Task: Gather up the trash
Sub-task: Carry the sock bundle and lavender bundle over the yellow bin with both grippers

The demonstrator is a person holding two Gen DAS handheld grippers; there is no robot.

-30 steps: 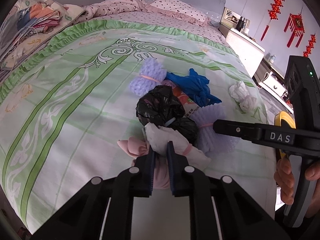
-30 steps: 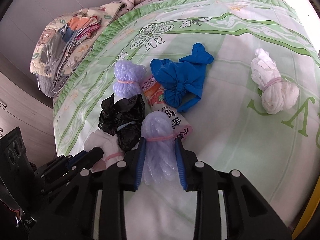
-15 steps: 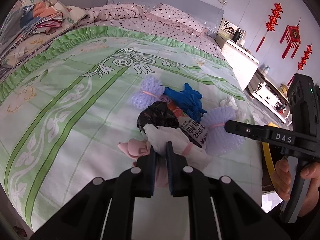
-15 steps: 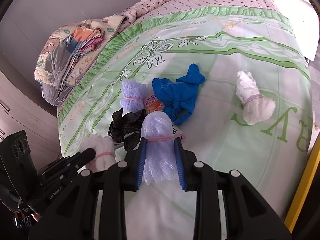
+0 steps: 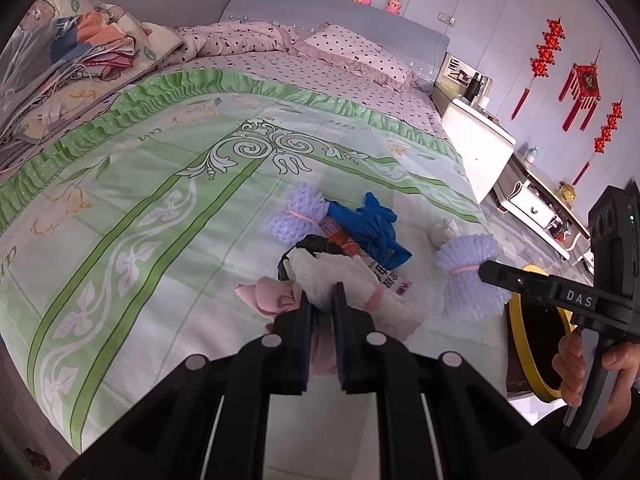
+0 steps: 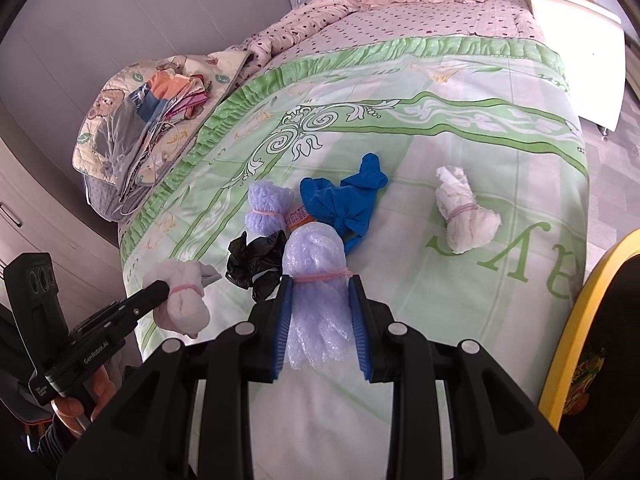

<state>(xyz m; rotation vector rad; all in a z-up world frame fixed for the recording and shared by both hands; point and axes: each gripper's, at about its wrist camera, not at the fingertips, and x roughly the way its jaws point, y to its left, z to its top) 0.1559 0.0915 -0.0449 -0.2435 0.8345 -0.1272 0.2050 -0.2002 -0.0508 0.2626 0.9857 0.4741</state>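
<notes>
In the left wrist view the left gripper (image 5: 322, 308) was clamped shut on a white wad (image 5: 352, 280) bound with a pink band, a pink cloth (image 5: 272, 296) bunched beside its jaws; set against the frames of a second before, the bed (image 5: 140, 208) had dropped away and more of the room showed, so the wad had been lifted clear of the pile; still lying on the bed were a lilac foam bundle (image 5: 296, 216), a blue glove (image 5: 372, 228), a printed wrapper (image 5: 384, 276) and, mostly hidden behind the wad, a black bag (image 5: 312, 244); to the right, the right gripper (image 5: 486, 270) carried a second foam bundle (image 5: 470, 276) in the air, a hand (image 5: 576, 364) on its grip, with a yellow-rimmed bin (image 5: 532, 360) just behind it. In the right wrist view the right gripper (image 6: 320, 312) was closed on that foam bundle (image 6: 316, 280), pads pressed to both sides below its pink band; it too had risen, for the glove (image 6: 344, 200), black bag (image 6: 256, 260) and other lilac bundle (image 6: 268, 208) looked smaller and farther below than before; a white wad (image 6: 464, 212) lay apart on the right, untouched; at the left the left gripper (image 6: 160, 288) held its wad (image 6: 180, 300) off the edge of the bed; the bin's yellow rim (image 6: 576, 320) stood at the right edge. Judging from this, two pieces were in hand and on their way to the bin, and five or so were left to gather.
</notes>
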